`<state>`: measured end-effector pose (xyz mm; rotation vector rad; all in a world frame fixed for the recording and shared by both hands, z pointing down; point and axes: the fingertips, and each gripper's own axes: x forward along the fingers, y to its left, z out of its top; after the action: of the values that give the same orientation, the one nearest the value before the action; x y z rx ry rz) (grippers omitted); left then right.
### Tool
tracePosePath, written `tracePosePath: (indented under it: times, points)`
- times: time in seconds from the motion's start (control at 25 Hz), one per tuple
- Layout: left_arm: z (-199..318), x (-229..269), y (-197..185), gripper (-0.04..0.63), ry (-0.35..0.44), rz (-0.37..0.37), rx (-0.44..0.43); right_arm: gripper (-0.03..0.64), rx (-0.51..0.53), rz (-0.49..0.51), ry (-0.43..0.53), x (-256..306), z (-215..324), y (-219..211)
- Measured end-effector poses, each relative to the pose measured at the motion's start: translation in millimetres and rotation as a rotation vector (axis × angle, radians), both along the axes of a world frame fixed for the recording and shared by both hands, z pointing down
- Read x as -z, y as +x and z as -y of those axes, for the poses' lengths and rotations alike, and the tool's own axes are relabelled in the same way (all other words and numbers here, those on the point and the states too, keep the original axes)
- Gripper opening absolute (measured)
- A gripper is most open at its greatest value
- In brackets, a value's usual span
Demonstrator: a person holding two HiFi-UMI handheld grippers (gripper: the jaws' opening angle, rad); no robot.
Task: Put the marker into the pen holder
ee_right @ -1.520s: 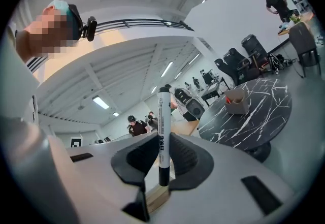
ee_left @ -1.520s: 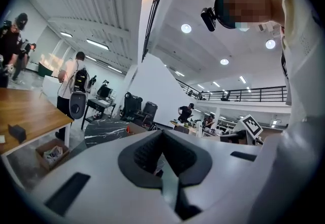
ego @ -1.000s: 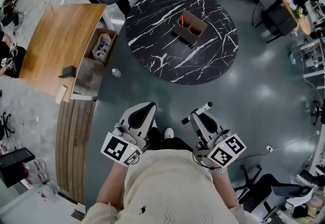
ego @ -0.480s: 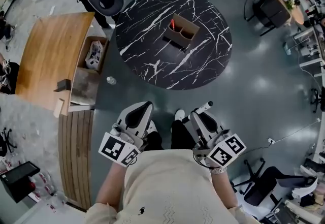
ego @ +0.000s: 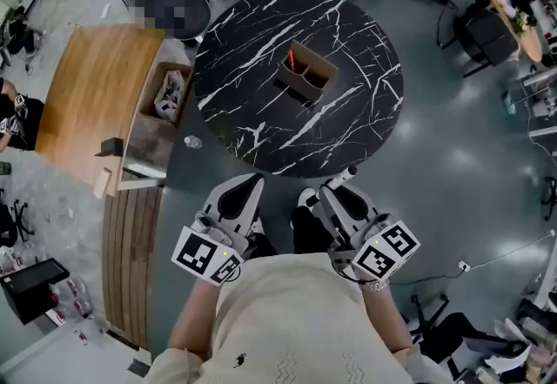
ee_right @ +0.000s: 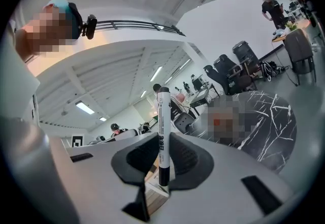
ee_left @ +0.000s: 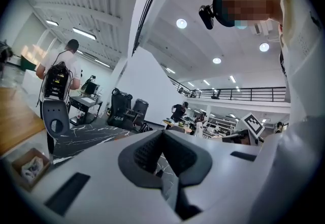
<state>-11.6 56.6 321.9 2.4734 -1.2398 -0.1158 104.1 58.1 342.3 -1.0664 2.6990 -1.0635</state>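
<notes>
The round worktop (ego: 261, 125) now lies closer to the person than before. The right gripper (ego: 335, 192) jaws clamp the marker (ee_right: 163, 131) upright. The left gripper (ego: 237, 199) jaws appear together and empty. The pen holder (ego: 306, 71) remains well apart, so the approach is judged unfinished.

Grey floor (ego: 461, 156), round black marble table (ego: 352, 117), wooden counter (ego: 91, 95)

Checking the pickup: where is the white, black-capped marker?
In the right gripper view, the white marker stands clamped in the right gripper, short of the round black marble table.
</notes>
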Motion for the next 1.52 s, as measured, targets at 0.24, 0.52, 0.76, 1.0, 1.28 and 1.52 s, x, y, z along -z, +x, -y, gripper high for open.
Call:
tracePosePath:
  times: [0.24, 0.52, 0.76, 1.0, 1.28, 1.52]
  points:
    - [38, 4, 43, 0.008, 0.007, 0.018, 0.079, 0.08, 0.09, 0.018, -0.008, -6, 49, 37]
    - [66, 7, 77, 0.008, 0.024, 0.043, 0.101, 0.079, 0.125, 0.011, 0.006, -3, 89, 66]
    - [93, -3, 75, 0.008, -0.002, 0.017, 0.085, 0.08, 0.094, 0.003, -0.008, -7, 116, 65]
    - [140, -16, 56, 0.008, -0.015, -0.009, 0.017, 0.08, 0.036, -0.04, -0.023, -12, 151, 45]
    - [196, -25, 32, 0.008, -0.027, -0.011, -0.065, 0.079, -0.004, -0.082, -0.014, -14, 205, 12]
    - [224, -42, 33, 0.008, -0.056, -0.01, -0.167, 0.08, -0.012, -0.182, 0.043, -19, 248, -10]
